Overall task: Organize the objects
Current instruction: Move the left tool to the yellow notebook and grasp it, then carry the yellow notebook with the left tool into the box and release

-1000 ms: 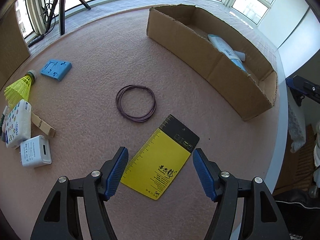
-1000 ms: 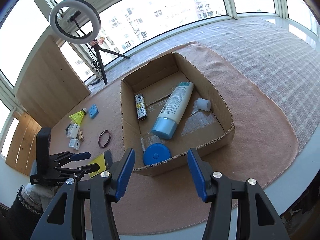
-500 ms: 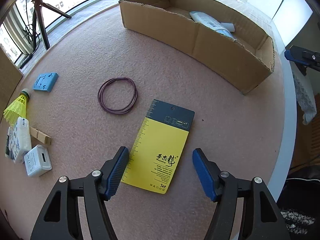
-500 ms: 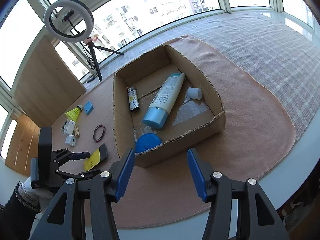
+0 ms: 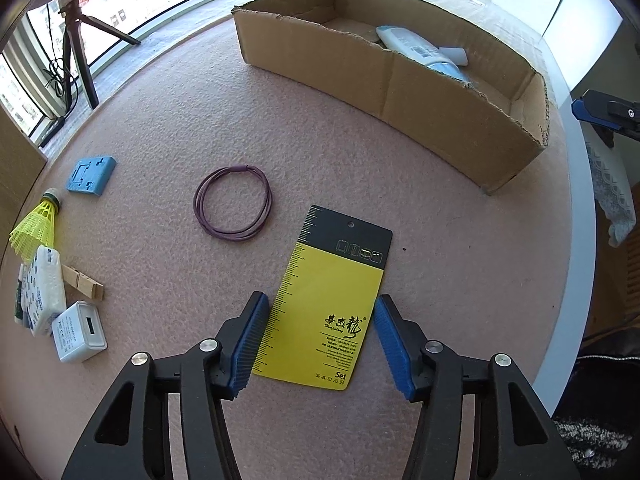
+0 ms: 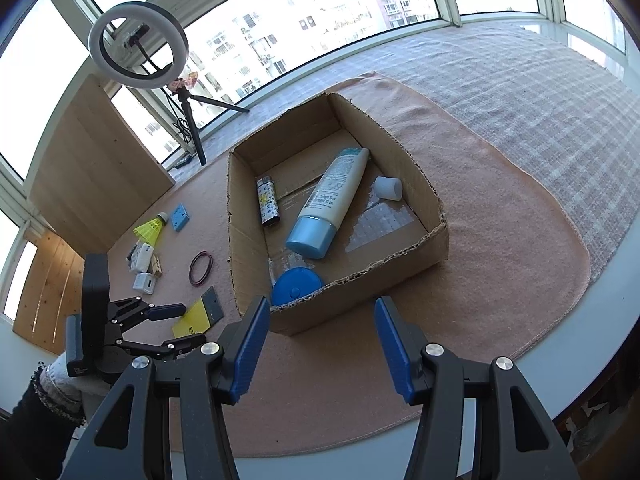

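Observation:
A yellow and black card (image 5: 332, 300) lies flat on the pink mat. My left gripper (image 5: 320, 328) points down over its near end with a blue pad on each side of it. The jaws are closing, and a thin gap still shows between the pads and the card's edges. In the right wrist view the left gripper (image 6: 188, 322) and the card (image 6: 196, 314) sit to the left of the cardboard box (image 6: 360, 292). My right gripper (image 6: 322, 336) hovers open before the box's near wall with nothing between its fingers.
The box (image 5: 440, 96) holds a lotion tube (image 6: 332, 200), a lighter (image 6: 268, 202), a blue lid (image 6: 296, 286) and a white cap (image 6: 388, 188). On the mat lie purple bands (image 5: 234, 202), a blue block (image 5: 91, 176), a shuttlecock (image 5: 36, 224), a clothespin (image 5: 82, 282) and a charger (image 5: 80, 336). A ring light (image 6: 138, 52) stands behind.
The left gripper has shifted over the card and rolled into line with it. Its jaws have narrowed around the card's near end. The right gripper has stayed in place.

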The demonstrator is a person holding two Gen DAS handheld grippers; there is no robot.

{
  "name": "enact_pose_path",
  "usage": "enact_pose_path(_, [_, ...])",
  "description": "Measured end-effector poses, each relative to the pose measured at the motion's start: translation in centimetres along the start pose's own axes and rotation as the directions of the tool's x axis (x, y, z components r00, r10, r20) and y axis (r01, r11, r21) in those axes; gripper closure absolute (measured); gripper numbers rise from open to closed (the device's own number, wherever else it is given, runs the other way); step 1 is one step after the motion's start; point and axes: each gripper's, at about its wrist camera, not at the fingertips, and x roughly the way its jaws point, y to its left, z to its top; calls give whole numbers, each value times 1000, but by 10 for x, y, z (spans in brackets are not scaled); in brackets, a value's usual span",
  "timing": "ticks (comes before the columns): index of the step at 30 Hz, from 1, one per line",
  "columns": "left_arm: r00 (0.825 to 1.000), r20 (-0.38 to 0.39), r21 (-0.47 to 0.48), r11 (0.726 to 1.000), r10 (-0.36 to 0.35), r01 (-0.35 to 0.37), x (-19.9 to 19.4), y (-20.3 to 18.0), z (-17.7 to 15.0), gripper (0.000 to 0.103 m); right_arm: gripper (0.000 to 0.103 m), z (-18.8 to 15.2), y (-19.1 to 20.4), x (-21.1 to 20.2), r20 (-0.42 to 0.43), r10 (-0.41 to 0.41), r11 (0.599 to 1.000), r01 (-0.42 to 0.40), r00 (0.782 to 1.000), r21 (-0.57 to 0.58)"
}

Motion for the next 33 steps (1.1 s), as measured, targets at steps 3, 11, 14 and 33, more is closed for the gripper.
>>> enact_pose_path(3, [1000,3,1,1000,9,-9,-1,-4,0,45,52,0,-3,-1,3,0,1000,0,1000,11])
enact_pose_path(11, [995,99,-126,992,-18,30,-30,14,21,45,52,1,-9,-8,19,-6,1000,6,1000,21])
enact_pose_path(14, [990,143,-139,990,-4,24,-42,13,34,45,52,1,-9,-9,18,-12,1000,12,1000,16])
enact_pose_path(33, [965,261,-79,996,-15,37,-31,-31,166,45,34,1,-3,-15,36,-216,974,218,976,-57])
